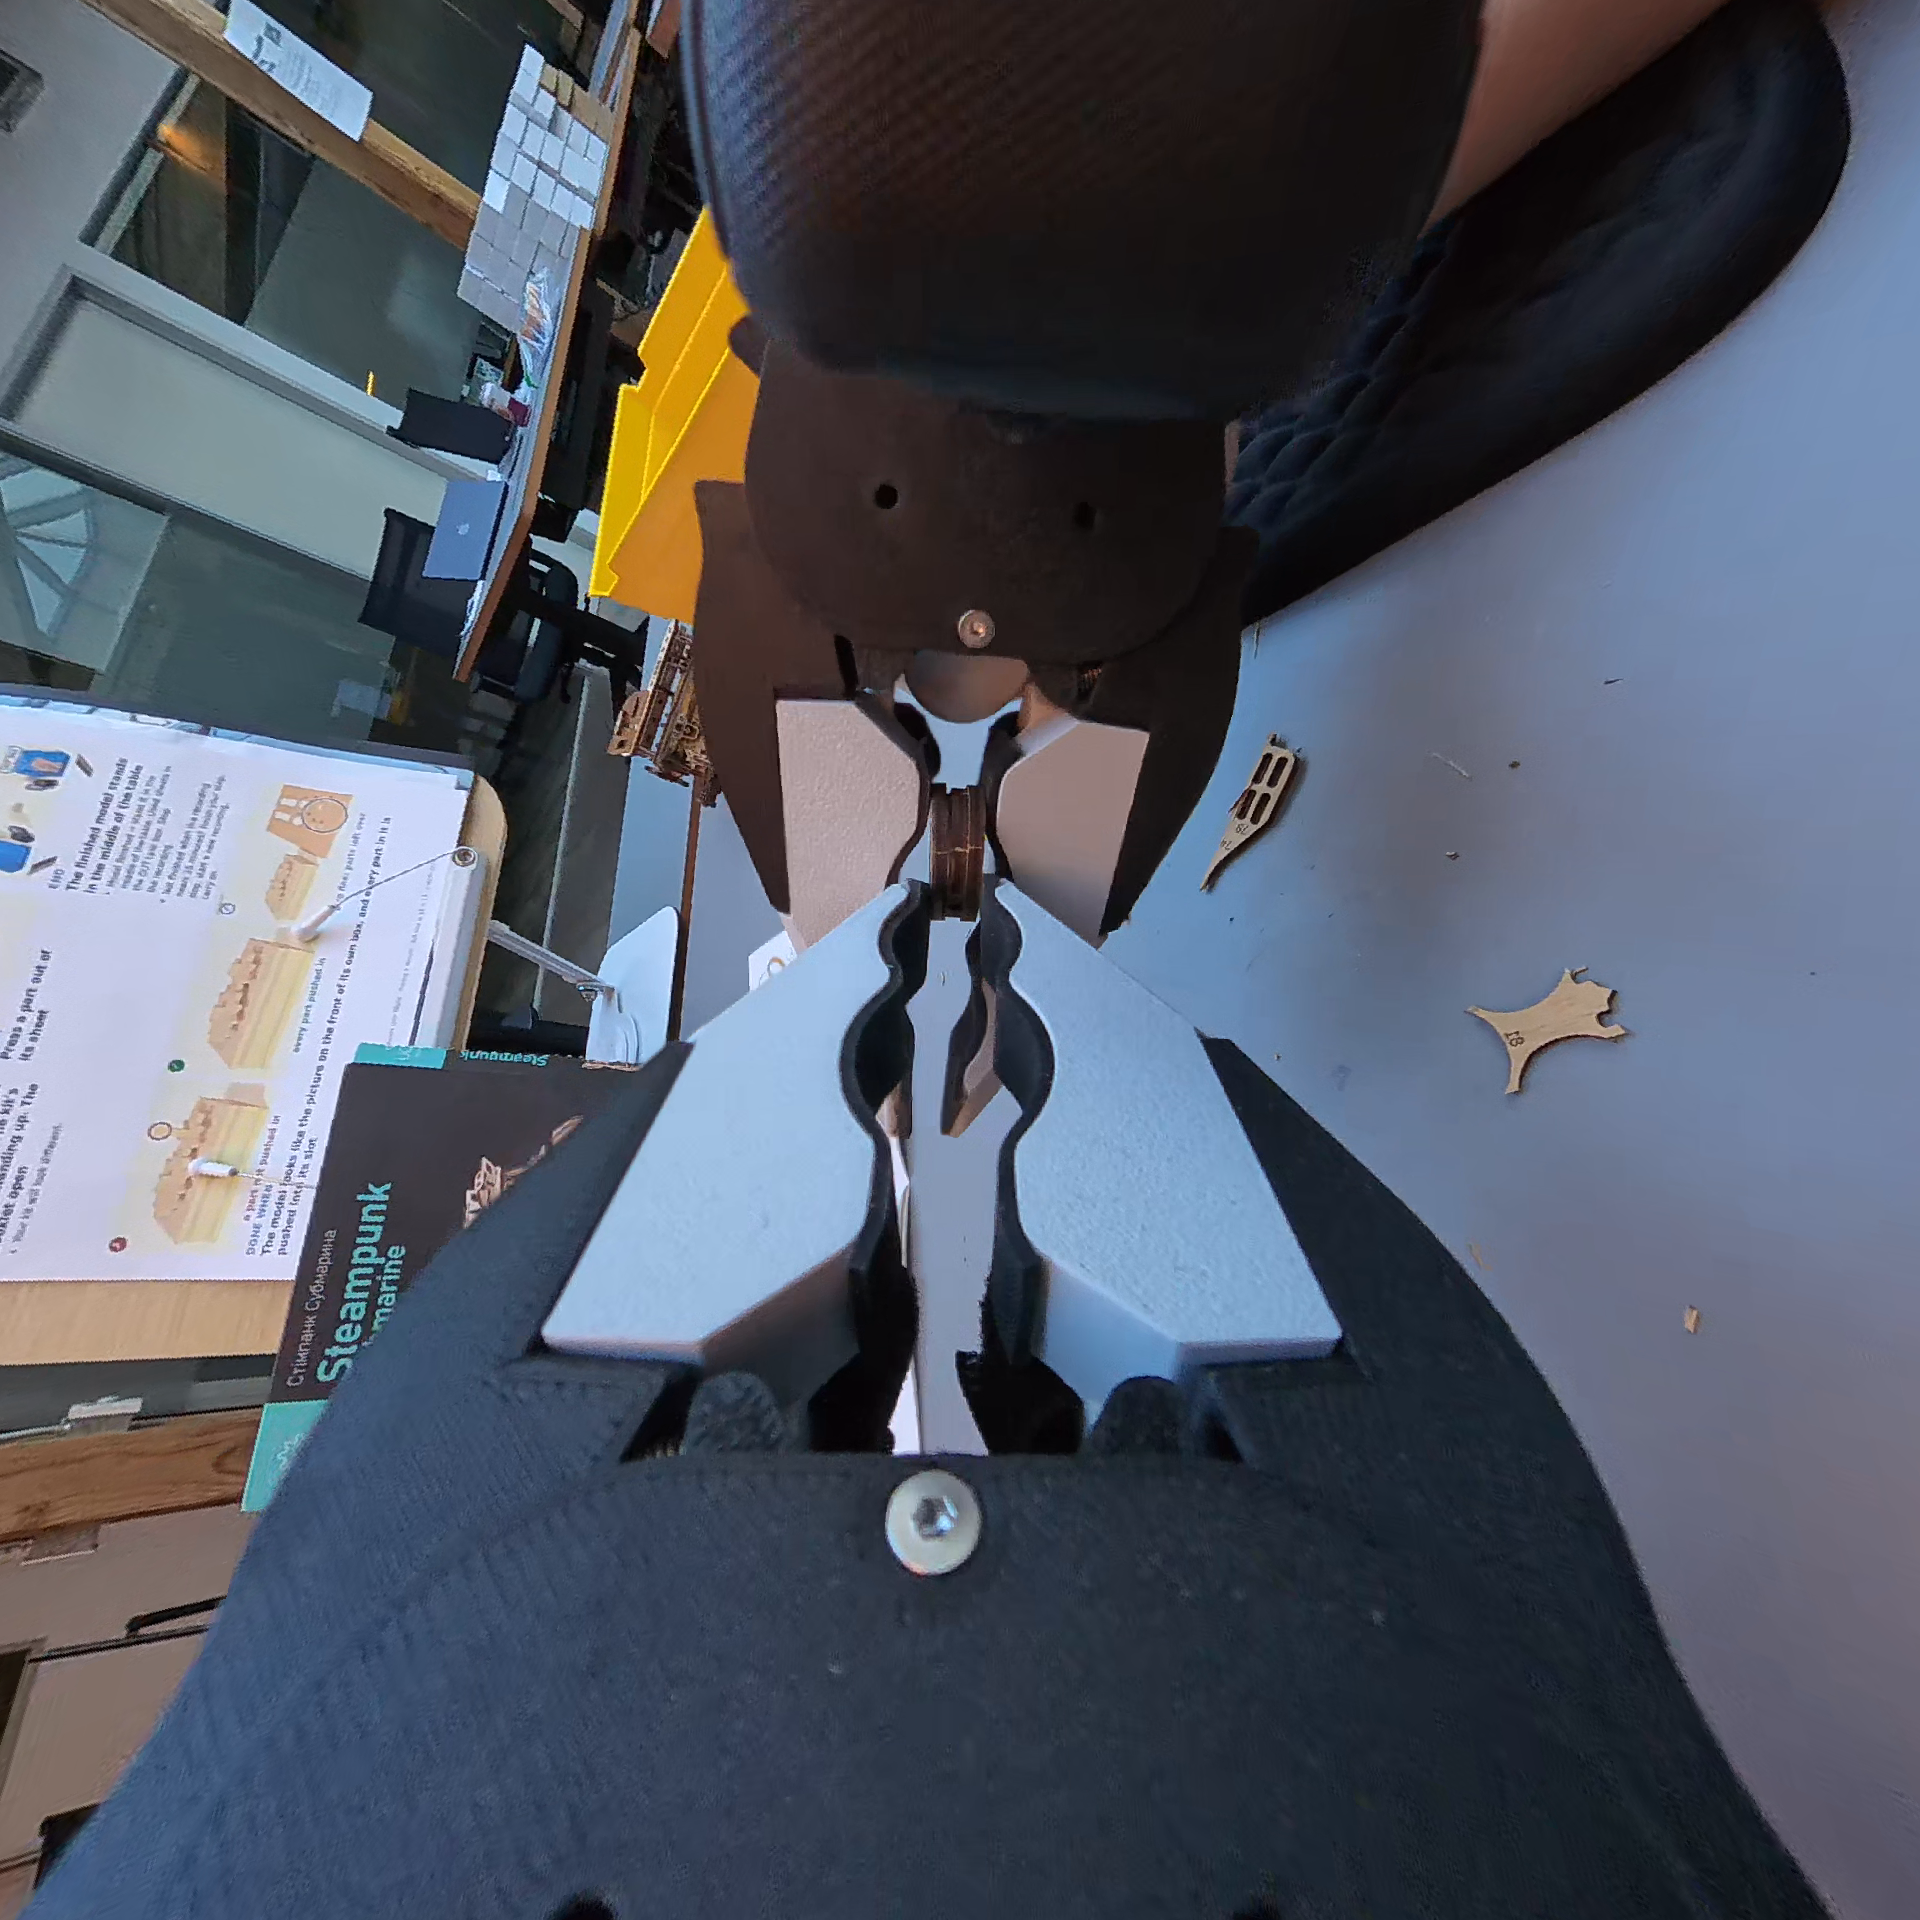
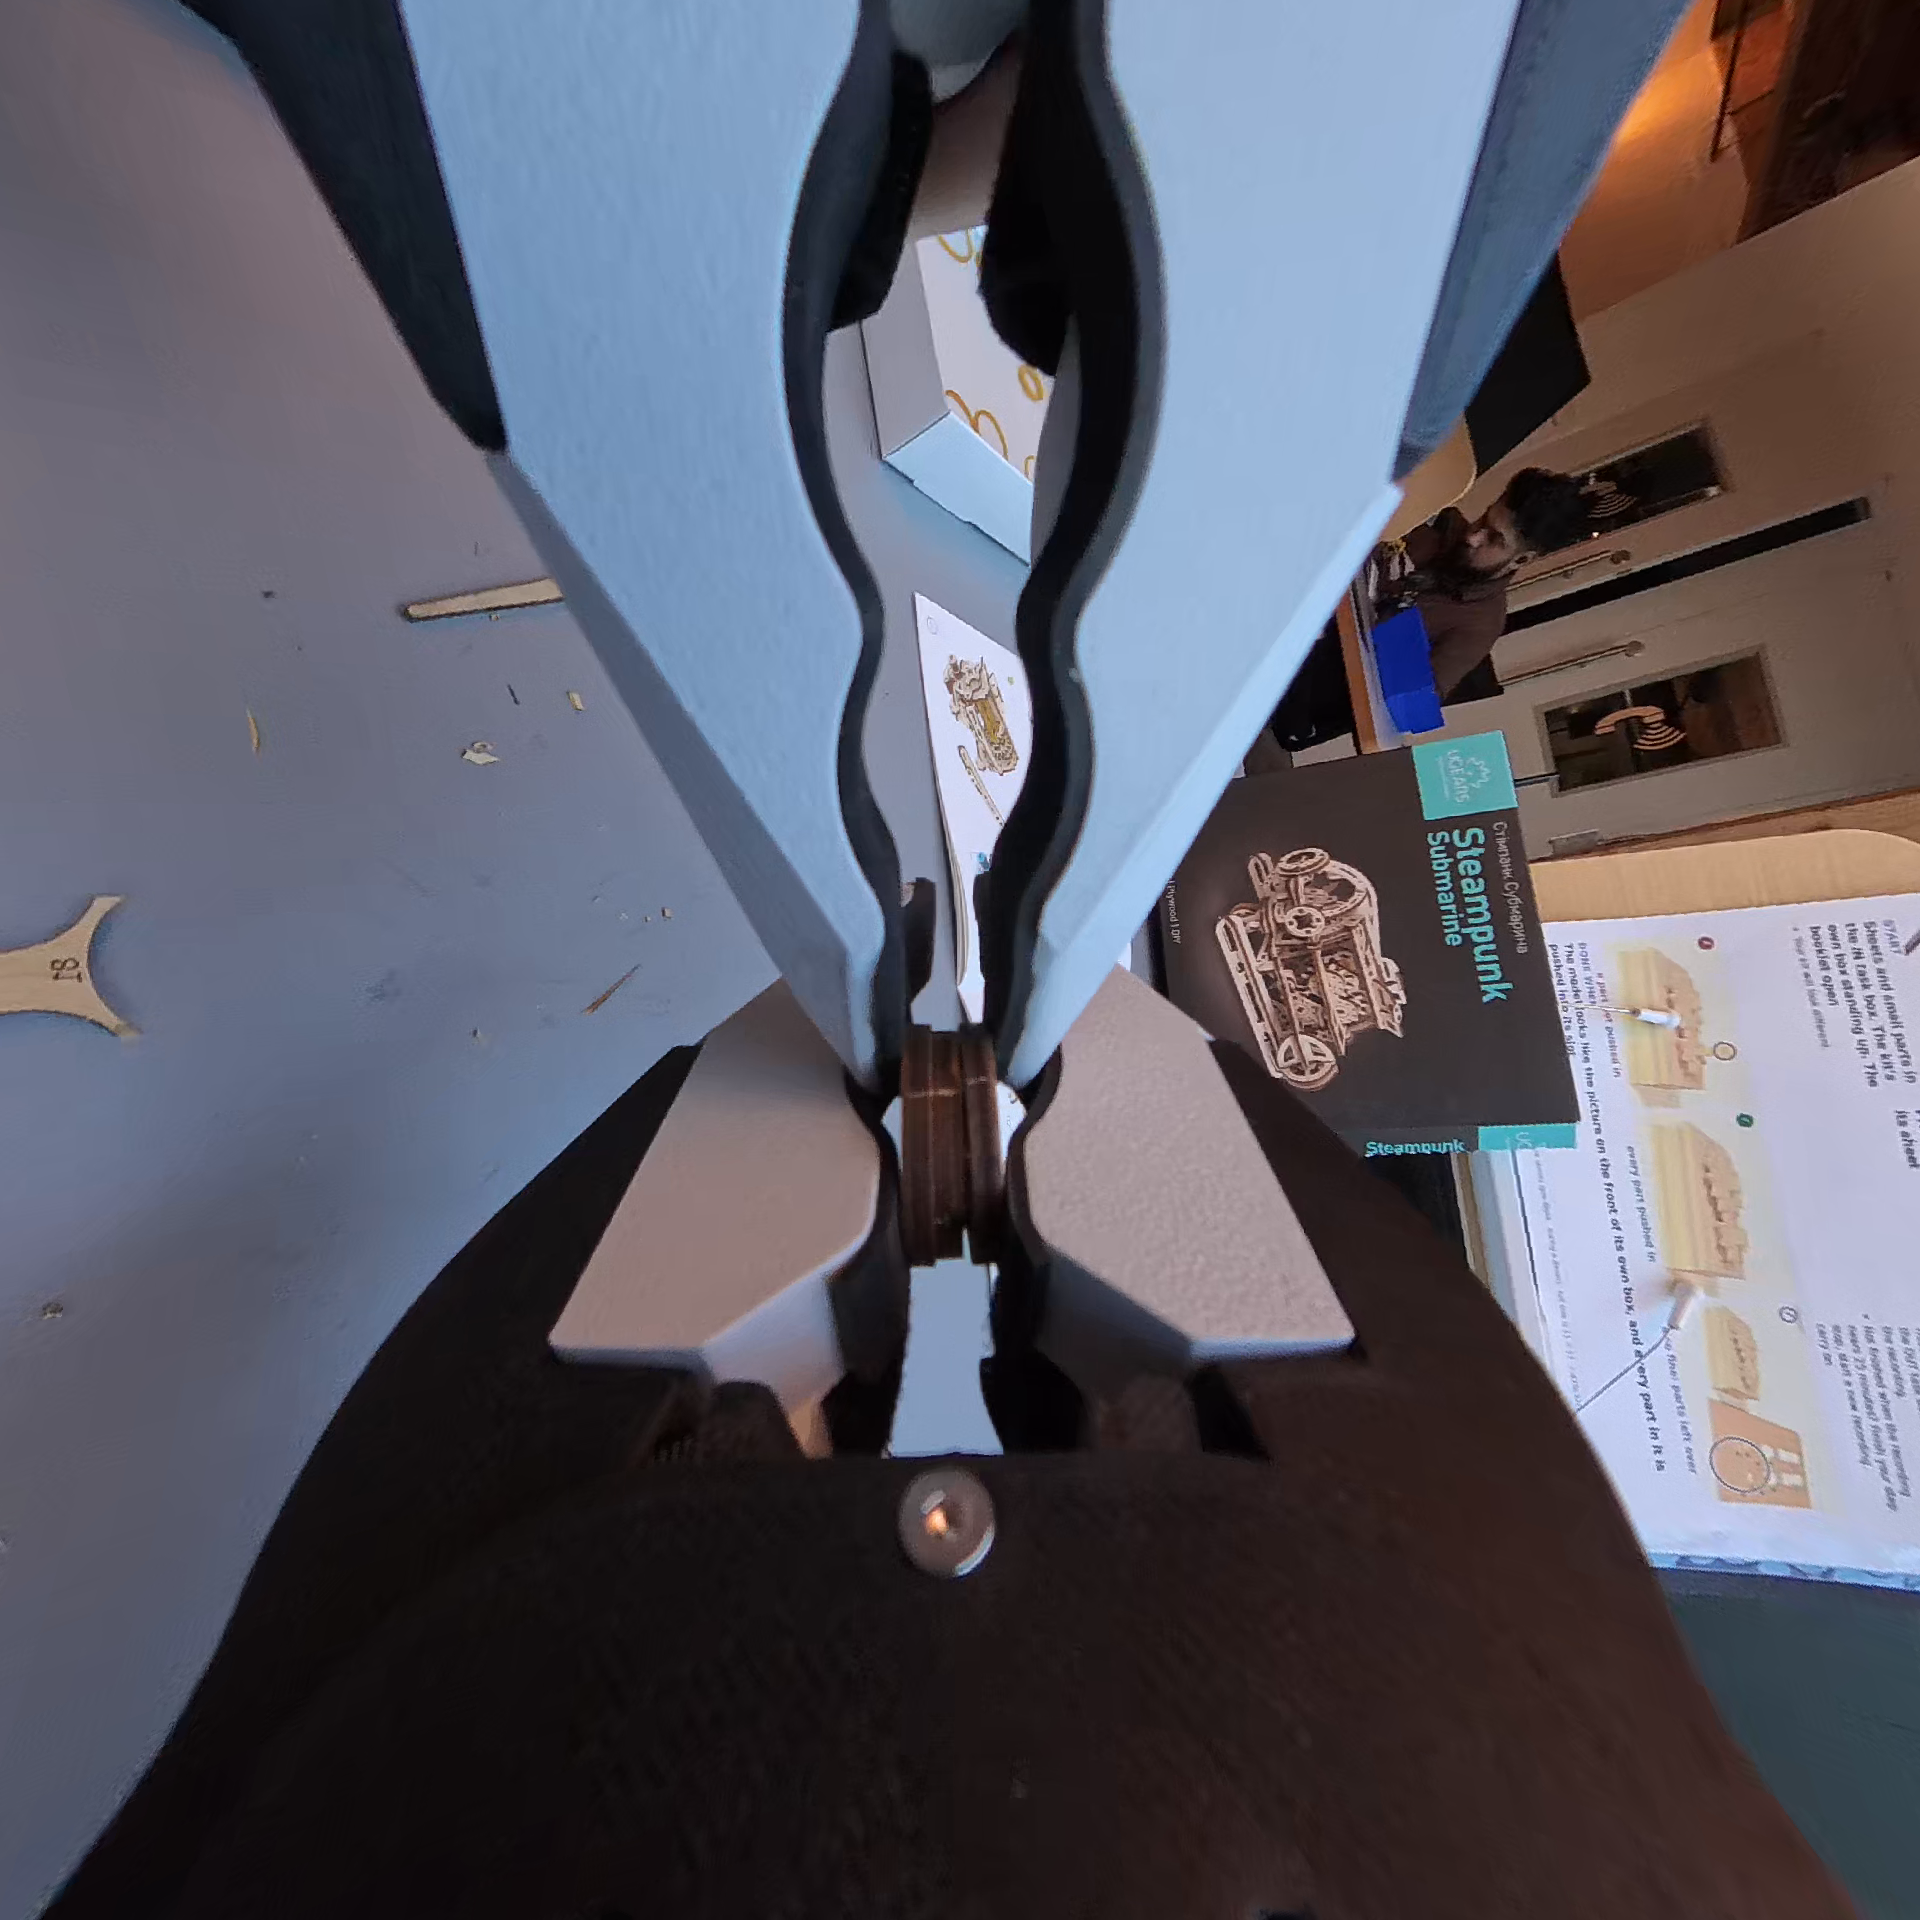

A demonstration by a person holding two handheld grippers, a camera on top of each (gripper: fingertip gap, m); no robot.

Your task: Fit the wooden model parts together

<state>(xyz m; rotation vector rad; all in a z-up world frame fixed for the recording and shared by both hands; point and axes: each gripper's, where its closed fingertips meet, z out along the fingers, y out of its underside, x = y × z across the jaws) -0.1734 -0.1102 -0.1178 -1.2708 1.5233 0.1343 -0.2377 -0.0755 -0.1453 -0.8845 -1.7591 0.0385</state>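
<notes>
Disc stack [image 2: 951, 1148] of dark laser-cut ply, several thin round layers seen edge-on w/ one narrow gap between layers, burnt-brown rims. Held in the air above the grey table [image 1: 1662, 831], pinched from both ends: right gripper [image 2: 951, 1174] clamped on its near half, left gripper [image 1: 954, 894] clamped on the far half, tips of the two nearly touching, pointing straight at each other. Both views are rolled sideways (table runs vertically in frame).

Loose ply offcuts on table: four-pointed scrap [image 1: 1548, 1023] w/ an engraved number, slotted sliver [image 1: 1252, 810] beside the right gripper's body. Fine chips scattered around.

Dark kit box [image 2: 1371, 935] w/ teal trim and model pic stands beyond the grippers; printed lettering on it. White instruction sheet [image 2: 1714, 1247] w/ diagrams just beside the box. Yellow bins [image 1: 675, 436] further back.
</notes>
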